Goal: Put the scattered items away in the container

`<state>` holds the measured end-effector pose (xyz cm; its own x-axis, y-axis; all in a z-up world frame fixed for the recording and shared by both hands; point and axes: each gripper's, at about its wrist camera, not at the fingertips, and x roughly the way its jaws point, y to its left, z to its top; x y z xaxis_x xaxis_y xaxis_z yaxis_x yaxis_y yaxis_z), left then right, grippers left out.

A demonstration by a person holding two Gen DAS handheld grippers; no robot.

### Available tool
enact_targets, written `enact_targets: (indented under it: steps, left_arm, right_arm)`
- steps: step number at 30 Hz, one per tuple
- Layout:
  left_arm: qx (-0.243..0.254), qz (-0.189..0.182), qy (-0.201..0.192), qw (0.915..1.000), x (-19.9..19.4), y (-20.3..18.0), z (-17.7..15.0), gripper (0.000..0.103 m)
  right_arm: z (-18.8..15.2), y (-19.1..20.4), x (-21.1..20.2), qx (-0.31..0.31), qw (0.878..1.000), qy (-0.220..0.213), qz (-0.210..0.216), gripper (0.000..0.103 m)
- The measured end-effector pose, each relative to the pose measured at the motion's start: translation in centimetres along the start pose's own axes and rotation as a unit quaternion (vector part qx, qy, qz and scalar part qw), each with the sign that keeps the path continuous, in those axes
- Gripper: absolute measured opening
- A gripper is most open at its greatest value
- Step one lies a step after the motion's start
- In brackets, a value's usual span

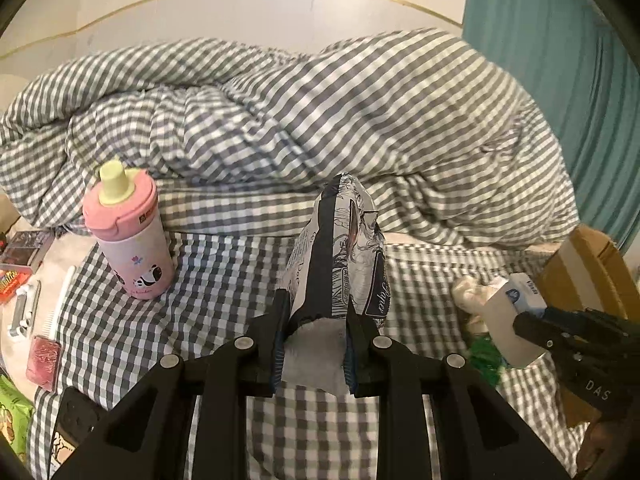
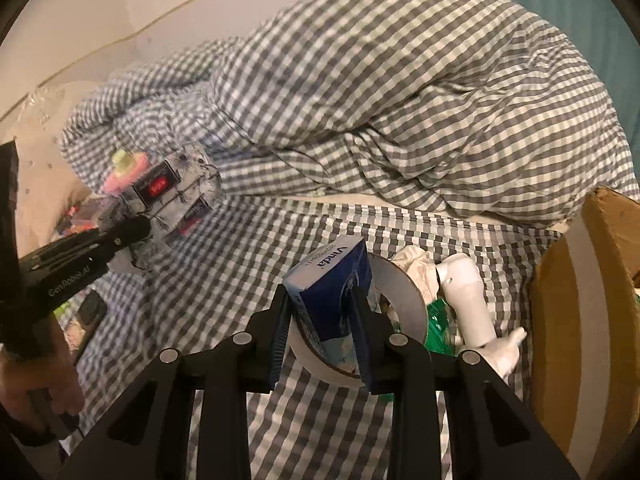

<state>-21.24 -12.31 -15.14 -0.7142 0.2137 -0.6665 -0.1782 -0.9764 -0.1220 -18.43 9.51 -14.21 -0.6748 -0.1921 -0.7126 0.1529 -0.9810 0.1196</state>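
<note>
Evidently the soft printed packet (image 1: 340, 256) was pinched by its near end in the left tool (image 1: 314, 344), held above the bed; the light Vinda tissue pack (image 2: 332, 304), squashable, was clamped in the right tool (image 2: 324, 340) near the cardboard box (image 2: 588, 320)

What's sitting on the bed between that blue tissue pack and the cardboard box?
In the right wrist view, between the tissue pack and the cardboard box lie a tape roll, a white doll and something green.

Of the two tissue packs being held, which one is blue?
The blue Vinda tissue pack, clamped in the right gripper; the left gripper grips a black-and-white illustrated pack.
</note>
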Motion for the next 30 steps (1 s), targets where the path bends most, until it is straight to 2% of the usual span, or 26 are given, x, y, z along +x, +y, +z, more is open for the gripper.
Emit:
enact_targets:
  steps: [9, 21, 30]
  left_arm:
    - [0.013, -0.014, -0.02, 0.9996, -4.2, -2.8, -0.1, 0.023]
    - [0.034, -0.035, -0.069, 0.9964, -11.2, -7.1, 1.1, 0.023]
    - [0.05, -0.057, -0.114, 0.9905, -17.1, -10.9, 1.9, 0.023]
  right_arm:
    - [-1.3, -0.3, -4.6, 0.001, 1.0, -0.018, -0.002, 0.029]
    - [-0.9, -1.3, -14.0, 0.005, 0.996, -0.089, -0.014, 0.029]
    - [-1.5, -2.5, -21.8, 0.005, 0.989, -0.145, -0.041, 0.029]
